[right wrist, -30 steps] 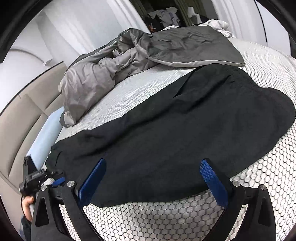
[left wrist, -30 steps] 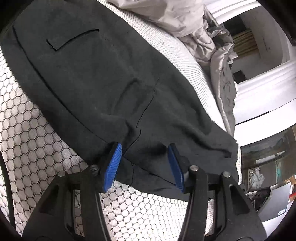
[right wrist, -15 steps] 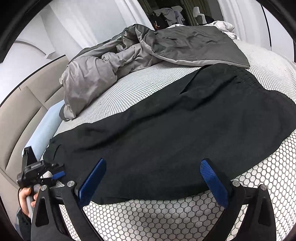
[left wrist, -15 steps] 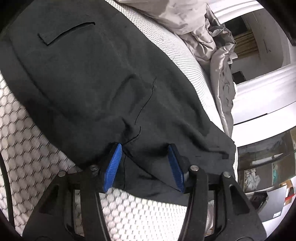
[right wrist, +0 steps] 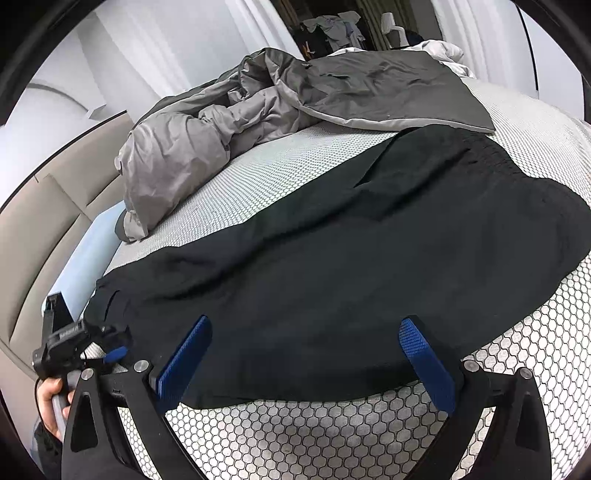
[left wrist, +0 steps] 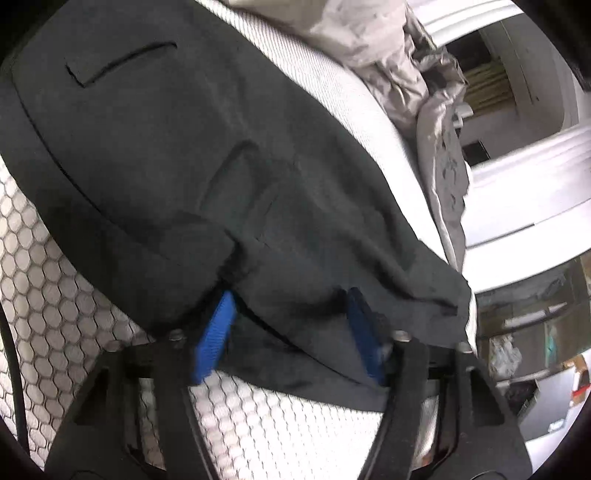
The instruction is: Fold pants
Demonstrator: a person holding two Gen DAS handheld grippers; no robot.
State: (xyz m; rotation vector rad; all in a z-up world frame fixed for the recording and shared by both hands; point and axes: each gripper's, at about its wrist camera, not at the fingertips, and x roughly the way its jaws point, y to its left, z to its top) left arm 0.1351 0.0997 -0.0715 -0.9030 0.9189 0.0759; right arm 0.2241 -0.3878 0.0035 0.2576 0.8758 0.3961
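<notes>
The soft, limp pants (left wrist: 229,155) want an edge grip: left gripper (left wrist: 291,332) jaws closing around the hem, right gripper (right wrist: 303,354) jaws spread.

A home bedroom: a wide bed with a white honeycomb-patterned mattress cover (right wrist: 332,435), a rumpled grey quilted duvet (right wrist: 207,147) heaped near a beige padded headboard (right wrist: 55,206), pale full-length curtains (right wrist: 155,40), and clothes piled on a chair in the dim background (right wrist: 332,26).
</notes>
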